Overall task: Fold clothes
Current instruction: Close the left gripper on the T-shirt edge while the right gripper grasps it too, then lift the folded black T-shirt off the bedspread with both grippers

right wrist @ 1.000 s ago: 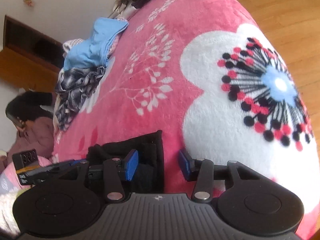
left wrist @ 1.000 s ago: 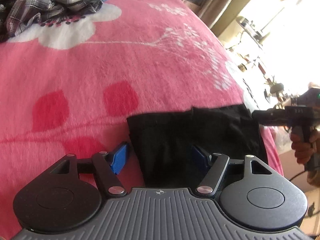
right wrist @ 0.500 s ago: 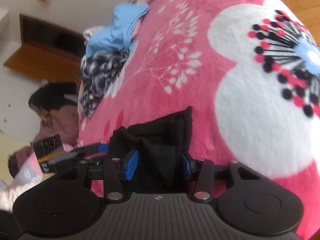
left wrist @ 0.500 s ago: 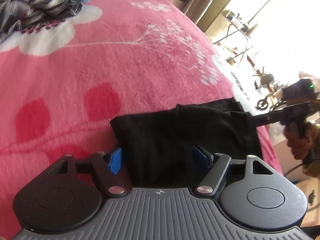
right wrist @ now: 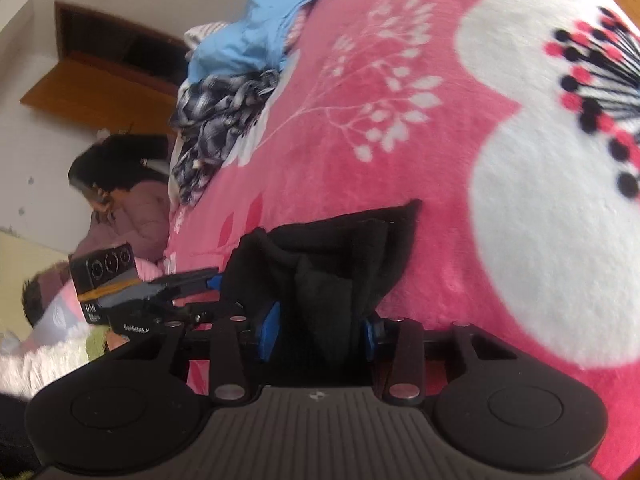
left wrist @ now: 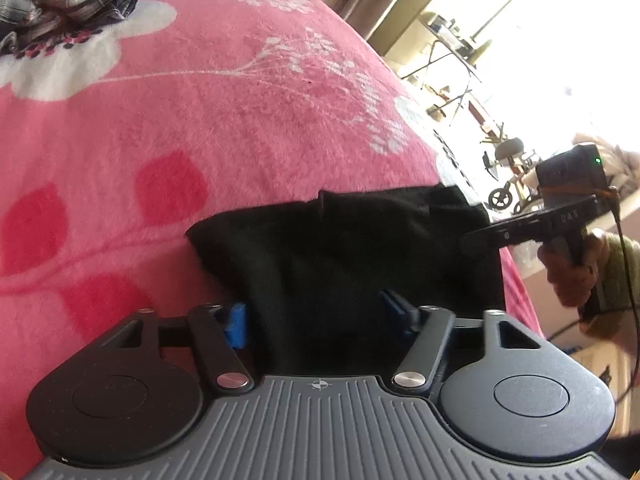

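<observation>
A bed covered by a fleecy pink blanket (left wrist: 248, 112) with white flowers, white sprigs and red petal shapes fills both views, and the black folded cloth garment (left wrist: 348, 256) lies on it at the near edge. Taking that garment as the landmark: the left gripper (left wrist: 320, 316) straddles its near left corner, blue pads either side of the cloth, and its jaws are closing; the left pad sits at the cloth's edge, the right pad over the dark fabric, though a firm pinch cannot be made out. The right gripper (right wrist: 322, 330) straddles the garment's opposite end, where the cloth bunches up into soft folds between its blue pads; its jaws are closing too, and the fabric fills the gap so closely that both pads appear to press on it. From the left wrist view, the right gripper reaches in at the garment's far right end, carried by a hand (left wrist: 572, 272) in a green sleeve. Well beyond the garment, near the bed's far end, a crumpled grey plaid shirt (right wrist: 220, 120) lies heaped, with a light blue crumpled garment (right wrist: 252, 36) just behind and touching it. Off the bed's side past the garment, a person in a pink padded jacket (right wrist: 128, 216) sits low.
</observation>
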